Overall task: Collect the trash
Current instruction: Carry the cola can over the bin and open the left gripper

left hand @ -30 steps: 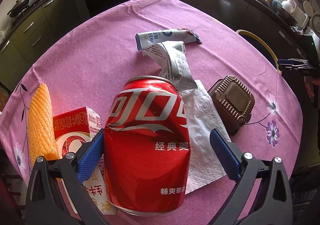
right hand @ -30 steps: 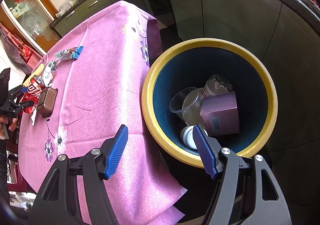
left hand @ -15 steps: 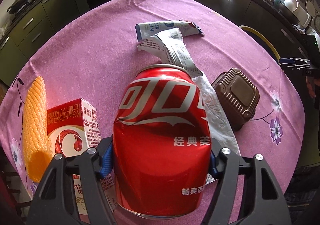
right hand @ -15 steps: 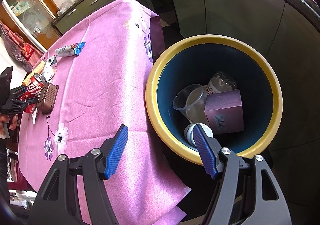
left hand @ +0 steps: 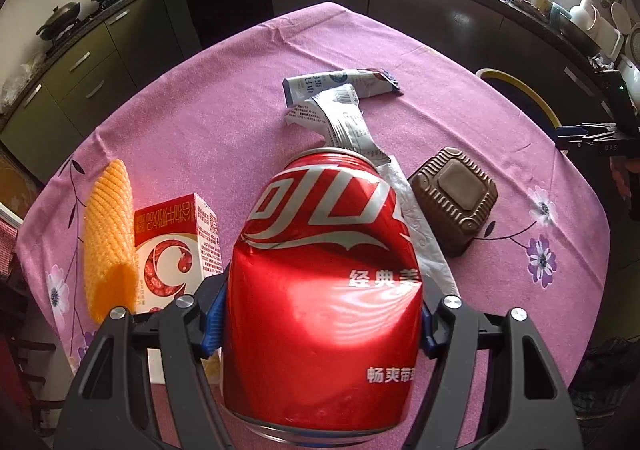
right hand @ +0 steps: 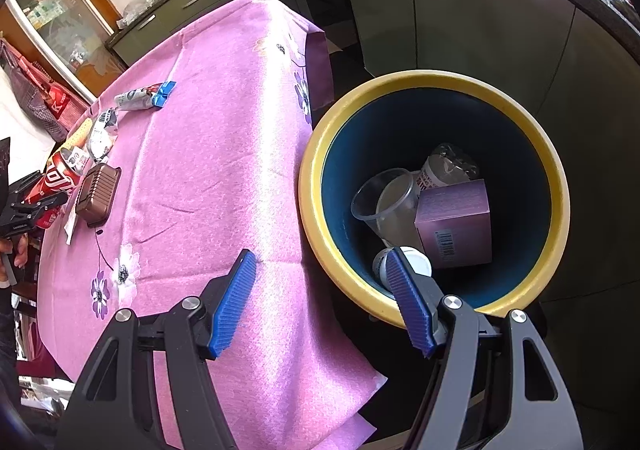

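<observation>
On the tabletop (left hand: 248,61), covered in a pink flowered cloth, the items ran from left to right. Near the left edge lay a yellow foam sleeve (left hand: 107,234), its long axis running from the near edge toward the far one. Just beside it stood a red and white carton (left hand: 176,246), upright. Next came the red soda can (left hand: 324,290), pinched between the blue pads of the left gripper (left hand: 320,324), one pad pressed on each side of its dented body. The can's long axis ran straight out along the fingers, with its rimmed end pointing toward the far edge of the tabletop (whether it was lifted clear of the cloth could not be told). Behind it lay a crumpled white wrapper (left hand: 340,121) and a second wrapper (left hand: 340,83) with a dark end, and a white paper napkin (left hand: 420,234) stretched along the can's right side. Further right sat a brown ribbed plastic tray (left hand: 454,199), upside down.

Past the tabletop's right edge stood a trash bin (right hand: 558,185) with a yellow rim and blue inside, holding a clear cup (right hand: 386,197), a purple box (right hand: 456,226) and other containers. The right gripper (right hand: 320,304) hung over the bin's near rim, its blue pads spread apart with nothing between them.
</observation>
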The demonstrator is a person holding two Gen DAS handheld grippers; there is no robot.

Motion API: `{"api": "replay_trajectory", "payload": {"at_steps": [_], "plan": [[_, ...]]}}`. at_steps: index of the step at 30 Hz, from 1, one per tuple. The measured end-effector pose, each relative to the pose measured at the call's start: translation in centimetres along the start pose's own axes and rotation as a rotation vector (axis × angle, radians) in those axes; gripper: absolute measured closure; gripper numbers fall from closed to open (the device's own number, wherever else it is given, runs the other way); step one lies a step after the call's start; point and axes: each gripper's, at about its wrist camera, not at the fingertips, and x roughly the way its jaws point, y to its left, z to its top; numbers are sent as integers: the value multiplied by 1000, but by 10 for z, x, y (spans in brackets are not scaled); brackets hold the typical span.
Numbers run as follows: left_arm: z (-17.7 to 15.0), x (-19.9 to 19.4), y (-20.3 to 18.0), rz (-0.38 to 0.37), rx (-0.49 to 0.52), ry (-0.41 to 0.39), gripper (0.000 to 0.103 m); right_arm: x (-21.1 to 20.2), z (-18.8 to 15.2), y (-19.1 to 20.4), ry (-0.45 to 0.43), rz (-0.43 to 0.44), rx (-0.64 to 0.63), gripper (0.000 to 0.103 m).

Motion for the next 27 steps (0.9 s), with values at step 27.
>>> {"api": "replay_trajectory", "payload": {"at_steps": [27], "plan": [[140, -2, -269, -345, 302, -83, 36, -119, -54, -79, -258, 13, 159, 35]]}}
